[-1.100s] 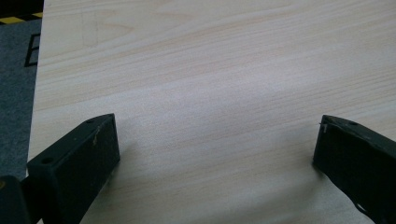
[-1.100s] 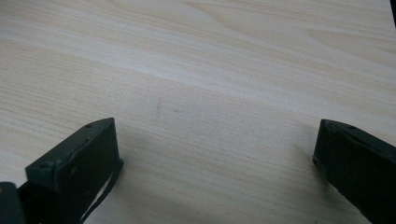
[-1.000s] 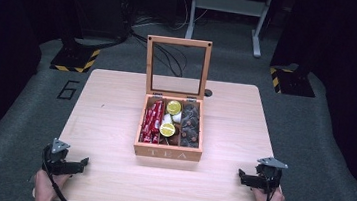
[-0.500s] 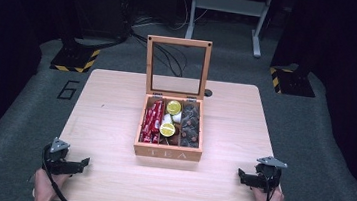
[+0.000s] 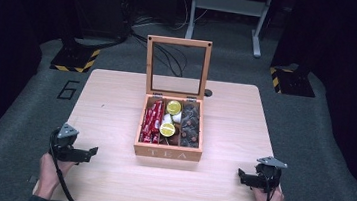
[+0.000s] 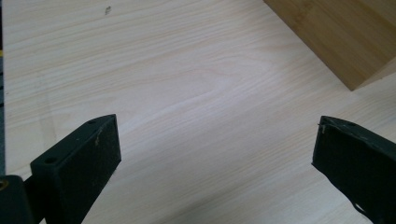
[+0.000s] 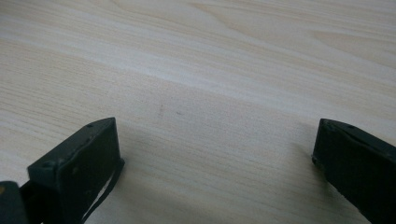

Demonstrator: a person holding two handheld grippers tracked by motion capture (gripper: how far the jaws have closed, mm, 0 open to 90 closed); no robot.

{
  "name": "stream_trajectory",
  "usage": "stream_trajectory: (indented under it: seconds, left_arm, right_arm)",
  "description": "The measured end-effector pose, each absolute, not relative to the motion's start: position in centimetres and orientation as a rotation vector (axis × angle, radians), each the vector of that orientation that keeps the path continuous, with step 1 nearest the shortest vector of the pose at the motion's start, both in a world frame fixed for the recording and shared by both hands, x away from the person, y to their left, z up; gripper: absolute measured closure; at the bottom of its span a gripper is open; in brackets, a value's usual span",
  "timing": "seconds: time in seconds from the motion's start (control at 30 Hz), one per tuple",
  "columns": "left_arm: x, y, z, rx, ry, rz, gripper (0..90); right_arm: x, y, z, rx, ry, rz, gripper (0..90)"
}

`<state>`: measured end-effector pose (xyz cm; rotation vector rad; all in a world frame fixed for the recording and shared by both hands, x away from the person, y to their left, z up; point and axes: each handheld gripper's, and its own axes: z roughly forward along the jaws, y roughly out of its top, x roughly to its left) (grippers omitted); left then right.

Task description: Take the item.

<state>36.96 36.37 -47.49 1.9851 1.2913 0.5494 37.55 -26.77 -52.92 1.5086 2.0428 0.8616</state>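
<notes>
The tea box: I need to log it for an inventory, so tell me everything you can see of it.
The tea box is light brown wood, square, with TEA lettered on its front wall. Its hinged lid, a wooden frame around a clear pane, stands open and upright at the back. Inside are three compartments: red sachets on the left, yellow-topped capsules in the middle, dark items on the right. It rests at the middle of the pale wooden table, with neither tool touching it.

Matt pale wood table [image 5: 116,99], bamboo tea box [image 5: 167,153]
</notes>
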Motion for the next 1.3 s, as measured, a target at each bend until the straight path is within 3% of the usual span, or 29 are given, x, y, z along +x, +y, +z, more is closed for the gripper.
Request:
stream_trajectory:
  seconds: [0.63,1.3]
  left_arm:
    - [39.2,32.0,-45.8,2.074,1.170,0.494,1.3]
    - [41.2,28.4,-42.7,2.055,1.097,0.433,2.9]
  right_arm:
    - [37.7,-26.6,-53.0,1.506,2.033,0.869,0.3]
    - [37.7,-26.6,-53.0,1.513,2.027,0.871,1.1]
